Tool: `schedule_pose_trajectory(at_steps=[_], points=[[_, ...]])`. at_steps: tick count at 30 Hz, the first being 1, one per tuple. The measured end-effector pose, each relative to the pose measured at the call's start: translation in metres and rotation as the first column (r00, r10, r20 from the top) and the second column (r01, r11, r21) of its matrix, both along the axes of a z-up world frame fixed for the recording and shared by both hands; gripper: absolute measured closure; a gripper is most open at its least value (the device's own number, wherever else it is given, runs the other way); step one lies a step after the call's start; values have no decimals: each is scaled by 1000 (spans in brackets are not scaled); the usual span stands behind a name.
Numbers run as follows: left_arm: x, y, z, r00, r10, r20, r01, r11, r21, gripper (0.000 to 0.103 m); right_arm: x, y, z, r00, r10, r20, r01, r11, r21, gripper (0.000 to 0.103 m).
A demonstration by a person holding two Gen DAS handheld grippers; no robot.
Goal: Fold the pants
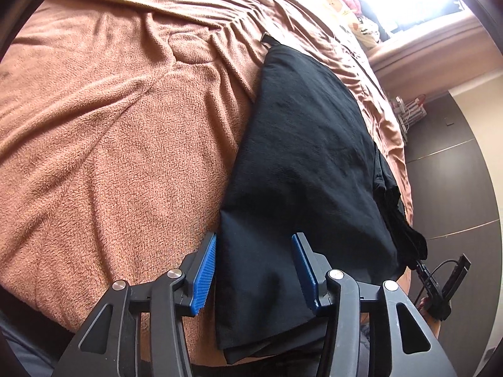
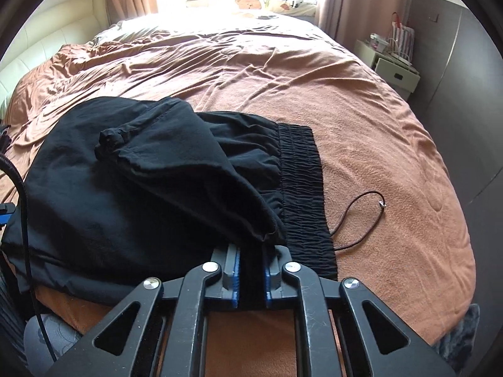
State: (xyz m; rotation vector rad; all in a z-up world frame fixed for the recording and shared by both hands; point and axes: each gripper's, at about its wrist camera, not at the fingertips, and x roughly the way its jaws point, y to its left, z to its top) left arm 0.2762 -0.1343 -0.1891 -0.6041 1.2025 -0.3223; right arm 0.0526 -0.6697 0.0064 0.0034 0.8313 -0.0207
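The black pants (image 2: 132, 188) are laid on the brown blanket (image 2: 377, 144) of the bed, near its front edge, with the elastic waistband (image 2: 301, 185) to the right. A fold of the fabric is pinched by the closed right gripper (image 2: 251, 275). The left gripper (image 1: 254, 270) is seen half open; the edge of the pants (image 1: 301, 163) lies between its blue pads (image 1: 204, 273), which are not pressed on it.

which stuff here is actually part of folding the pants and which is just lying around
Part of the job:
black pants
their drawstring
right gripper, jaws shut on the pants
left gripper, jaws around the pants' edge

Lying about:
brown blanket
bedside table
striped bag
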Motion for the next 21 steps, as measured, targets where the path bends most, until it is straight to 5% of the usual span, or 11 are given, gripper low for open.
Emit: schedule_pose_trajectory(at_steps=[8,13,21], points=[[5,-4,6,1000,-29,11,29,1000,-11,53,-24,-25,9,995,-103,10,102,993,60,98],[6,-9,10,998,-52,24,52,999,-6,53,-30,-35,0,992,-112,-56,117,988,100,97],[7,-8,12,999,-32,35,32,999,-25,53,-79,-28,26,994,-103,21,101,992,76,47]])
